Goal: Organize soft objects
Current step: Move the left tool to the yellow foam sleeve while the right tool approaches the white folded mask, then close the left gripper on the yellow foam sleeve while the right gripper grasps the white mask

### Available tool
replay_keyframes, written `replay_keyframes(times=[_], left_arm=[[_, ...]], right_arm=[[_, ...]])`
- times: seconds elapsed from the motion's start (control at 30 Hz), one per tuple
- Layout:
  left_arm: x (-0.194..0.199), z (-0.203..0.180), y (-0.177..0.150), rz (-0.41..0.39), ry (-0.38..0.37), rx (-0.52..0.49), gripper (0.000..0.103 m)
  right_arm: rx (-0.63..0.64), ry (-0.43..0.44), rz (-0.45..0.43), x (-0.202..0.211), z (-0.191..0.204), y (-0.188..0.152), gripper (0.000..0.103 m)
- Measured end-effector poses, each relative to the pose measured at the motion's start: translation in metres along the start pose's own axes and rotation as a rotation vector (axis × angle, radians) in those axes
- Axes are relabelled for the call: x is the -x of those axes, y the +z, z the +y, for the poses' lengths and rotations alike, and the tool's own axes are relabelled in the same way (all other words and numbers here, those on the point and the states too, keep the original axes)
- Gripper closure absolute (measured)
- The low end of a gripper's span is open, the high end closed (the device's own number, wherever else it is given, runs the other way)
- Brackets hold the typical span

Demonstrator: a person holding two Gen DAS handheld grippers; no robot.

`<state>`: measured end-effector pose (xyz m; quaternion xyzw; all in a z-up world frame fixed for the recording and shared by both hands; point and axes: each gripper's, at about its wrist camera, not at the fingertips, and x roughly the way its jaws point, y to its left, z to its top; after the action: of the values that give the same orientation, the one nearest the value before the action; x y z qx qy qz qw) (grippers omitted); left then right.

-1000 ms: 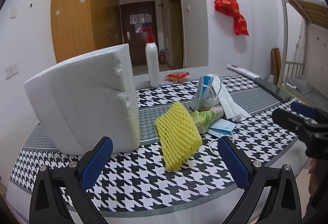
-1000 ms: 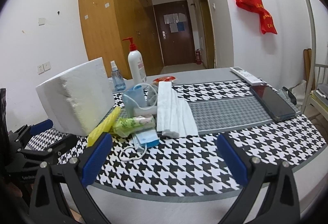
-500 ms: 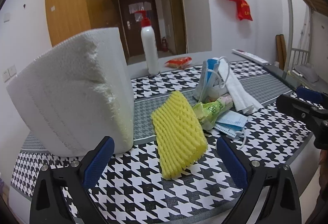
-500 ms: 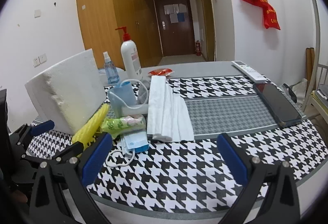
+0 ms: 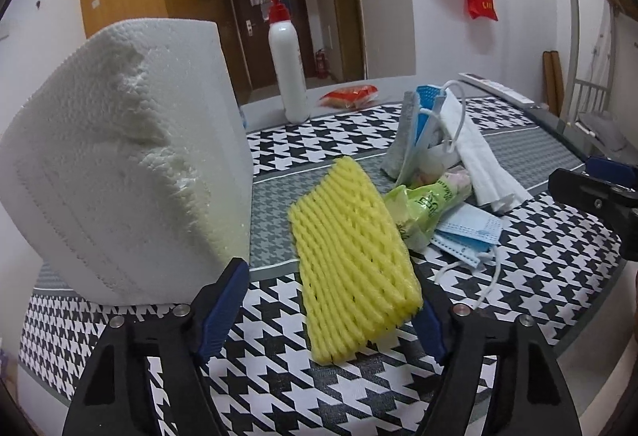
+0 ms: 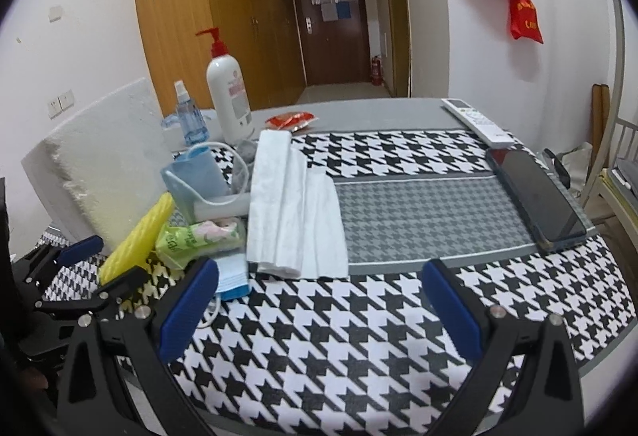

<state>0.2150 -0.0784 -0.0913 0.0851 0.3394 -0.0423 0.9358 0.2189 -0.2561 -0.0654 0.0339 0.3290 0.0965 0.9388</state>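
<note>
A table (image 6: 398,336) with a black-and-white houndstooth cloth stands in a white-walled room; wooden wardrobes (image 6: 191,9) and a dark door (image 6: 337,25) lie behind. The yellow foam net (image 5: 351,256) lies flat on the cloth between the left gripper (image 5: 323,300)'s blue pads, near end just inside them. The jaws are closing; the left pad stands clear, while the net hides the right pad's tip, so contact there cannot be judged. The right gripper (image 6: 319,300) stands open over bare cloth. The white foam block (image 5: 127,156) rises just left of the net, hiding the table beyond.
</note>
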Motion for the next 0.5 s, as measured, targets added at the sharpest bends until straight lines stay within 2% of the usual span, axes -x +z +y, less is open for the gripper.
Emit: replay_keyframes(times=[0.1, 0.17, 0.33, 0.4, 0.47, 0.5], left_arm=[[-0.005, 0.002, 0.001, 0.019, -0.014, 0.012, 0.036], [-0.008, 0.003, 0.002, 0.032, -0.020, 0.018, 0.045], [-0.016, 0.012, 0.000, 0.063, -0.041, 0.053, 0.061], [-0.018, 0.013, -0.001, 0.075, -0.057, 0.055, 0.065], [-0.022, 0.014, 0.000, 0.086, -0.073, 0.060, 0.071], [-0.022, 0.015, -0.001, 0.088, -0.072, 0.064, 0.072]], right_arm=[[0.013, 0.009, 0.029, -0.007, 0.000, 0.004, 0.000], [0.018, 0.028, 0.047, -0.011, 0.001, 0.008, 0.000], [0.023, 0.087, 0.090, -0.024, 0.005, 0.018, 0.000], [0.026, 0.091, 0.103, -0.030, 0.007, 0.020, 0.008], [0.036, 0.088, 0.137, -0.038, 0.009, 0.021, 0.021], [0.039, 0.087, 0.145, -0.041, 0.009, 0.022, 0.022]])
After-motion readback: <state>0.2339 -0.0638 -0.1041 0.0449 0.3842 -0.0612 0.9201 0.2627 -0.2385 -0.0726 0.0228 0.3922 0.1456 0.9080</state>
